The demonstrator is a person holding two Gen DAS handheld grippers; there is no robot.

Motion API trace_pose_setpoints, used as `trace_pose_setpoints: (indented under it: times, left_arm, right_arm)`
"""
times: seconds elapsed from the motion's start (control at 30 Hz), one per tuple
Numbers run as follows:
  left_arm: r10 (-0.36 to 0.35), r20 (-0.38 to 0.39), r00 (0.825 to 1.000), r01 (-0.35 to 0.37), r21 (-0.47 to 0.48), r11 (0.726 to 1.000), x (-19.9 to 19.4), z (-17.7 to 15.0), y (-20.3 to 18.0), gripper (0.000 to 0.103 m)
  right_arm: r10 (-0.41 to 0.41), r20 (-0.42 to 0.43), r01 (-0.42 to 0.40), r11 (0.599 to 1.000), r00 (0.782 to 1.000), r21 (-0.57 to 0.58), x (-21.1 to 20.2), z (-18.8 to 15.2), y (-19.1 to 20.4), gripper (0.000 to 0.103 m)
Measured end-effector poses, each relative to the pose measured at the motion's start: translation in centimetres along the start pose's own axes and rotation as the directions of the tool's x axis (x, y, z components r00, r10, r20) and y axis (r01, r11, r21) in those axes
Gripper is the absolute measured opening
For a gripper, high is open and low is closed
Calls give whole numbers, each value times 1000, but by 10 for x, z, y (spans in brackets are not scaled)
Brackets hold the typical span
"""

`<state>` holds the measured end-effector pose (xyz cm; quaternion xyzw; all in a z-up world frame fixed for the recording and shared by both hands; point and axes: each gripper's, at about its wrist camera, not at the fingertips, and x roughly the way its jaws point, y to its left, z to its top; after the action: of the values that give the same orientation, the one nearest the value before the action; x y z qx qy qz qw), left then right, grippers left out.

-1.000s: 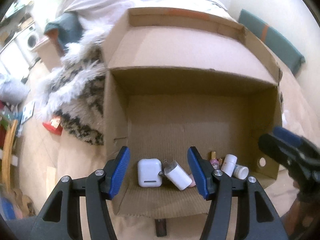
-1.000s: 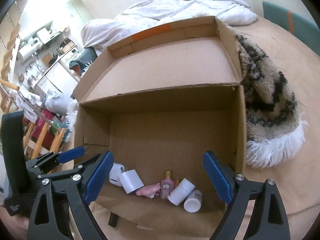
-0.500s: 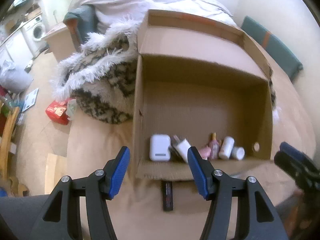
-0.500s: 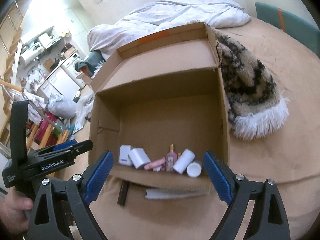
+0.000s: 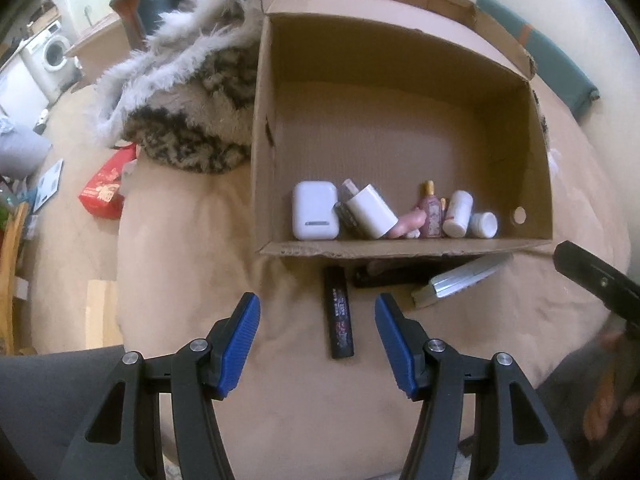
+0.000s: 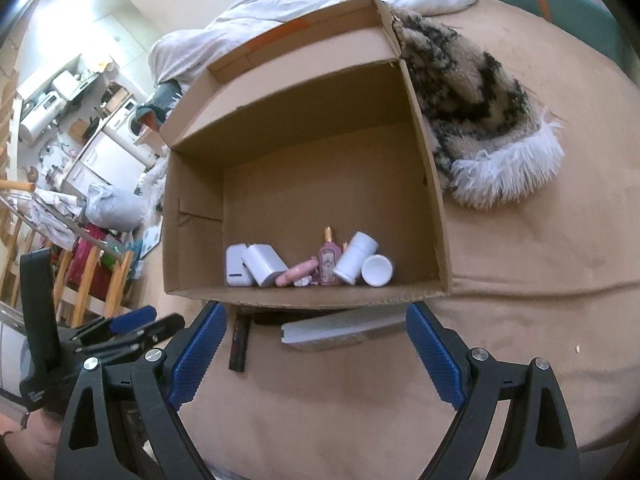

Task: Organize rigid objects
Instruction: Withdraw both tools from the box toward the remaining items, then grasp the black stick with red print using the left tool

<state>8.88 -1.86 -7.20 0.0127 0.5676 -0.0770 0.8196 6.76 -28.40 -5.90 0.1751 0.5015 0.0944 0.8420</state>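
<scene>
Black tube [image 5: 338, 313] between left claw's [image 5: 316, 344] gaping fingers.

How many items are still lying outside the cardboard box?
2 clearly: a black bar in front of the cardboard box, and a silver case beside it. A dark shape under the box edge may be another.

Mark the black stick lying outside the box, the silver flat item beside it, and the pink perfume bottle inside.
black stick [image 5: 339, 318], left wrist view, middle of its printed face
silver flat item [image 6: 340, 326], right wrist view, centre of top face
pink perfume bottle [image 6: 327, 264], right wrist view, front label
</scene>
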Motion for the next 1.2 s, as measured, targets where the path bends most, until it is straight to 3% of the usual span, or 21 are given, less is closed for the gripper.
trace_pose_setpoints:
  times: [0.37, 0.83, 1.03, 1.1, 1.2]
  left_arm:
    - [-7, -126, 992, 2, -37, 999, 33, -5, 6, 62]
    - [22, -246, 969, -13, 37, 999, 91, -2, -18, 63]
    - [64, -251, 966, -50, 61, 997, 109, 1, -27, 42]
    - [57, -247, 967, -44, 59, 997, 108, 3, -27, 18]
    - [27, -249, 968, -21, 29, 999, 102, 7, -23, 18]
  right_arm:
    - [-74, -125, 82, 995, 989, 61, 31, -5, -16, 97]
    - [-15, -216, 45, 990, 976, 131, 60, -3, -22, 97]
    - [-6, -230, 48, 983, 973, 177, 65, -2, -33, 97]
    - [3, -232, 44, 979, 973, 199, 66, -3, -38, 97]
    - [33, -234, 22, 973, 972, 231, 69, -2, -43, 97]
